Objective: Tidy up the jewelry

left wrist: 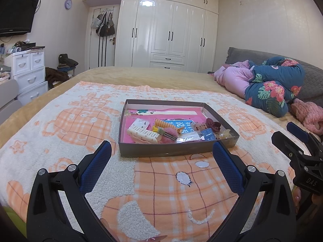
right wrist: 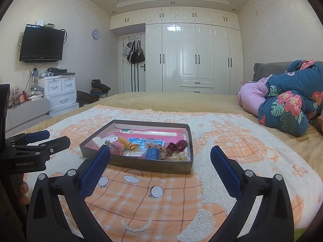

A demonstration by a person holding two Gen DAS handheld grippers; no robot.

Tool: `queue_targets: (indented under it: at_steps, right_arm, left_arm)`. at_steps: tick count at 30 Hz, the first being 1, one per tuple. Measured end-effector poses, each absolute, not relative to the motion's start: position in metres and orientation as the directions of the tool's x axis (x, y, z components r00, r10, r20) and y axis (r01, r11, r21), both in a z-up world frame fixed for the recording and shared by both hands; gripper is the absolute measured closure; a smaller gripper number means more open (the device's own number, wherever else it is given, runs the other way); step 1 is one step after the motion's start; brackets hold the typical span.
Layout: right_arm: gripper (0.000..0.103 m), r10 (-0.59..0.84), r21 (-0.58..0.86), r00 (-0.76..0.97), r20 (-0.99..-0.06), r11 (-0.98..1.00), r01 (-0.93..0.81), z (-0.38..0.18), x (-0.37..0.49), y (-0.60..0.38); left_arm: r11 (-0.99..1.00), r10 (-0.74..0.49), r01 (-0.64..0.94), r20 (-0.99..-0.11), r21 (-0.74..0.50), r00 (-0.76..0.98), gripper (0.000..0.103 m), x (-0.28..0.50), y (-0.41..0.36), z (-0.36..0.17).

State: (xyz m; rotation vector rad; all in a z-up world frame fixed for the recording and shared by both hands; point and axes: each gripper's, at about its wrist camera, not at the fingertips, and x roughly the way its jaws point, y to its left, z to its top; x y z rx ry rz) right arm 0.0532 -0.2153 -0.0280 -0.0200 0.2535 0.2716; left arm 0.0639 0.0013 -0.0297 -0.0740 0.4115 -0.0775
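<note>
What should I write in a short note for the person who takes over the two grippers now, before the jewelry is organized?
Left gripper: open, empty, hovering over the blanket just short of the tray.
Right gripper: open, empty, also short of the tray.
Tray: shallow grey box on the blanket, on the bed. Inside, all mixed: white hair claw, dark red hair claw, orange spiral tie, small clear bags.
Done: nothing that shows; nothing lies outside the tray.
Left: all the sorting.
</note>
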Motion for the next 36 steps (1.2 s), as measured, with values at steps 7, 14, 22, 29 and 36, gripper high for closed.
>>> queue_targets:
  at_steps: [7, 14, 22, 29, 36]
  right_arm:
    - [0.006, 0.263, 0.014, 0.932, -0.250, 0.963, -0.268, -0.0280, 0.0533, -0.2149]
    - [0.006, 0.263, 0.014, 0.932, -0.251, 0.963, -0.268, -0.0279, 0.0533, -0.2149]
    - [0.006, 0.259, 0.013, 0.933, -0.251, 0.964, -0.264, -0.0280, 0.0535, -0.2142]
    - [0.006, 0.257, 0.013, 0.933, -0.251, 0.965, -0.262, -0.0288, 0.0536, -0.2139]
    - [0.006, 0.257, 0.013, 0.934, -0.249, 0.965, -0.262, -0.0289, 0.0538, -0.2141]
  left_arm:
    - [0.994, -0.091, 0.061, -0.397, -0.088, 0.913, 0.011, 0.0639, 0.0015, -0.0293]
    - [0.994, -0.089, 0.059, -0.397, -0.087, 0.913, 0.011, 0.0641, 0.0014, -0.0292]
    - [0.994, -0.090, 0.060, -0.398, -0.088, 0.913, 0.011, 0.0643, 0.0021, -0.0293]
    - [0.995, -0.089, 0.060, -0.397, -0.086, 0.914, 0.011, 0.0635, -0.0004, -0.0297]
    - [0.994, -0.090, 0.060, -0.396, -0.087, 0.914, 0.011, 0.0636, 0.0000, -0.0297]
